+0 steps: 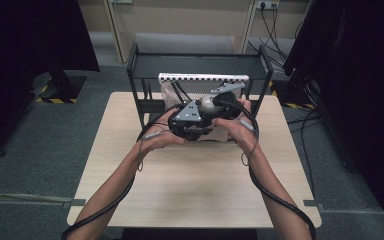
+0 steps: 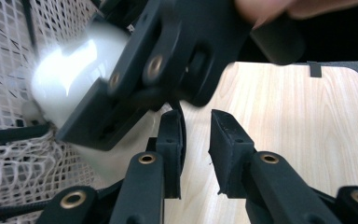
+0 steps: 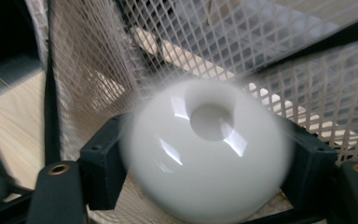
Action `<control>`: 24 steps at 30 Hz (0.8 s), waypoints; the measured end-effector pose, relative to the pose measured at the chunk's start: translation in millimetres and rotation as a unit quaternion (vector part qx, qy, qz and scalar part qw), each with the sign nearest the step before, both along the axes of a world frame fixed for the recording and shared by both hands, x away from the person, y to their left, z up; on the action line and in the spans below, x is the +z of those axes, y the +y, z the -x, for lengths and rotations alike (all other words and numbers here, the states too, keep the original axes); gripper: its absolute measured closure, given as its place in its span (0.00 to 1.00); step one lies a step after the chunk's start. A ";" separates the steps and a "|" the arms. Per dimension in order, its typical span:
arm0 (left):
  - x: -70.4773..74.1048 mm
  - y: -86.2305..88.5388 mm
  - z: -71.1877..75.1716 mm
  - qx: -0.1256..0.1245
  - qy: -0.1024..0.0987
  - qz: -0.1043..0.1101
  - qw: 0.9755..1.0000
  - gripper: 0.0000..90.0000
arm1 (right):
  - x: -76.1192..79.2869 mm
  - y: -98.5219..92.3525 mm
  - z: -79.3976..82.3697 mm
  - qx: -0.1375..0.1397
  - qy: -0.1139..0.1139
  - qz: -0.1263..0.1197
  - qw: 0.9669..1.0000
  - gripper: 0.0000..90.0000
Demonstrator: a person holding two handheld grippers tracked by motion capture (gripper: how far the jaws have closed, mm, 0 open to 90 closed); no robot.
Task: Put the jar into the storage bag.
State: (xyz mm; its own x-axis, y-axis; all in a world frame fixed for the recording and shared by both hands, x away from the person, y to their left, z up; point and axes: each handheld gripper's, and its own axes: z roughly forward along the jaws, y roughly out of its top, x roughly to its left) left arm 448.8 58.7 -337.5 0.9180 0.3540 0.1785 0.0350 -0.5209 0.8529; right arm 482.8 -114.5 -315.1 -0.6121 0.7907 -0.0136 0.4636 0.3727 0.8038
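Note:
A glossy white round object (image 3: pixel 205 158) with a round hole in its top sits between the jaws of my right gripper (image 3: pixel 205 173), whose pads press on both of its sides. Behind it hangs a white mesh net (image 3: pixel 284 70). In the high view the white object (image 1: pixel 208 103) is held in front of the net (image 1: pixel 177 90), above the far part of the table. My left gripper (image 2: pixel 196 128) is just beside it, jaws a little apart with only bare table showing between them. The left gripper view has the white object (image 2: pixel 65 79) blurred at the left.
A black metal rack (image 1: pixel 135 75) stands at the table's far edge, with the net and a white checker-marked strip (image 1: pixel 202 77) inside it. The light wooden table (image 1: pixel 190 180) stretches toward the person. Cables trail along both forearms. Dark stands flank the table on the floor.

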 end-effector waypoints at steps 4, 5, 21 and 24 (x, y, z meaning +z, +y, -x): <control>1.2 0.9 -2.1 -0.003 0.008 0.003 1.000 0.82 | 8.9 -3.7 1.7 -0.004 -0.009 0.001 1.000 0.30; 1.0 0.4 -2.0 -0.003 0.007 0.001 1.000 0.82 | 10.4 -5.1 1.5 -0.004 -0.009 -0.002 1.000 0.30; 1.5 0.4 -1.6 -0.002 0.010 -0.002 1.000 0.79 | 16.7 -15.4 11.4 -0.001 -0.007 -0.059 0.998 0.18; 1.7 0.6 -1.3 -0.002 0.009 -0.003 1.000 0.79 | 18.0 -19.1 13.3 -0.003 -0.009 -0.075 0.997 0.17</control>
